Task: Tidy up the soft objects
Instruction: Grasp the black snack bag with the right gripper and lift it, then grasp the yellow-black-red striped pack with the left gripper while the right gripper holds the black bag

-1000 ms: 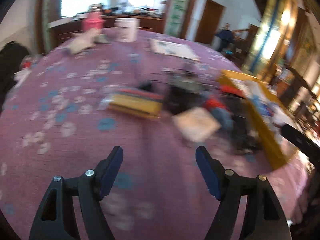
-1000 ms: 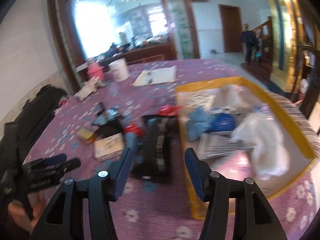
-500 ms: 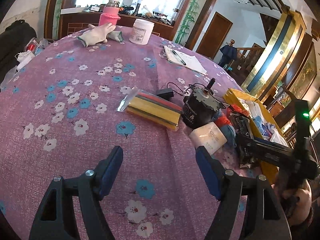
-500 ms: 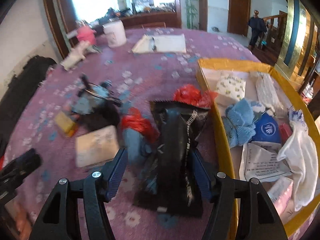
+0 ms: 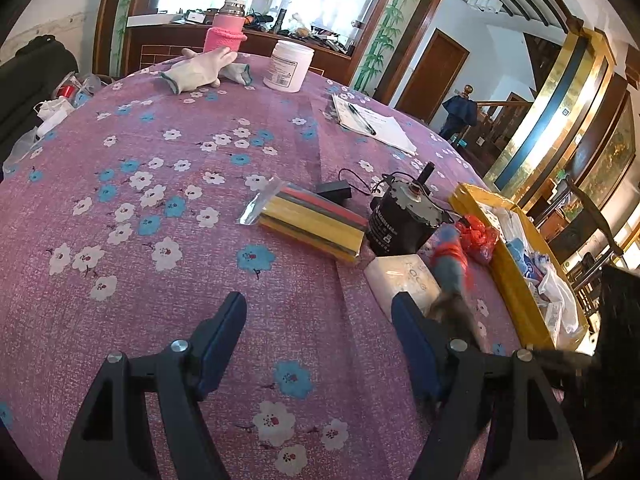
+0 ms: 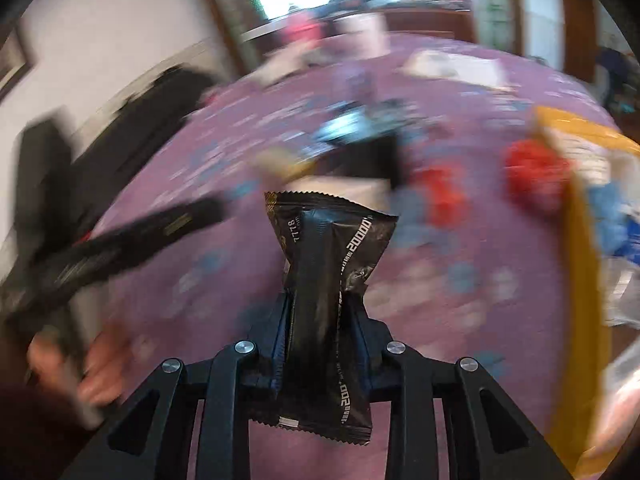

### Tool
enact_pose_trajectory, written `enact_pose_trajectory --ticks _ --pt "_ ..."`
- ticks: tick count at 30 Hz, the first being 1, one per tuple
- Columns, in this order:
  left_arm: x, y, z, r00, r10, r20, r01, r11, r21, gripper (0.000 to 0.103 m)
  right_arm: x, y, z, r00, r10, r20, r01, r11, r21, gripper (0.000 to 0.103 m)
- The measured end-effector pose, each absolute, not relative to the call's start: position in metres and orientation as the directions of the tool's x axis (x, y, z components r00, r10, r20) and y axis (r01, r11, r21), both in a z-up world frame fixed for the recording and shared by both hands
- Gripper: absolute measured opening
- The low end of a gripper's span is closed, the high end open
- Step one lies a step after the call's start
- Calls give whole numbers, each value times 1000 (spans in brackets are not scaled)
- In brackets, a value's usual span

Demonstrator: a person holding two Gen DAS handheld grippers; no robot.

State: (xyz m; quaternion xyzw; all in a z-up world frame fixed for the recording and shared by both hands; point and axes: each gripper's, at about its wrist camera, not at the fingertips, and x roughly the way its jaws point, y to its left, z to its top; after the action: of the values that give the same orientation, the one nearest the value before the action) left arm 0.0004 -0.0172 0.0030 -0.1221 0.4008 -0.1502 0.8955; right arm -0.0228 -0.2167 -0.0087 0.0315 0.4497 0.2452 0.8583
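Black packet (image 6: 326,280) marked "20000", "7778"

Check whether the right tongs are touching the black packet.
Touching. The right wrist view shows the right tongs, still closing, with both pads pressed into the black packet, which pinches to a waist between them.

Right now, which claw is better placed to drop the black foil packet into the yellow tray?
Right claw: closing on the crinkled black foil packet, yellow tray alongside. Left claw is open, empty.
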Motion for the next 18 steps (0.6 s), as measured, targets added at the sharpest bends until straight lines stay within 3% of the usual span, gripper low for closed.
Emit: enact_pose_trajectory --ticks 6,9,14,18 --pt "0 -16 3 633 -368 -681 170 924 -342 74 -19 -243 3 519 402 -754 -304 912 278 32" --pt "0 -17 3 631 -370 -682 173 924 -342 74 -20 -248 2 456 421 -785 -350 895 276 36" --pt "1 -19 3 628 -371 -684 177 924 -339 74 -27 -257 16 537 341 -771 -313 930 193 66" --pt "1 -18 2 630 -371 -682 171 923 -345 74 -22 -241 10 503 372 -780 -352 913 208 66"
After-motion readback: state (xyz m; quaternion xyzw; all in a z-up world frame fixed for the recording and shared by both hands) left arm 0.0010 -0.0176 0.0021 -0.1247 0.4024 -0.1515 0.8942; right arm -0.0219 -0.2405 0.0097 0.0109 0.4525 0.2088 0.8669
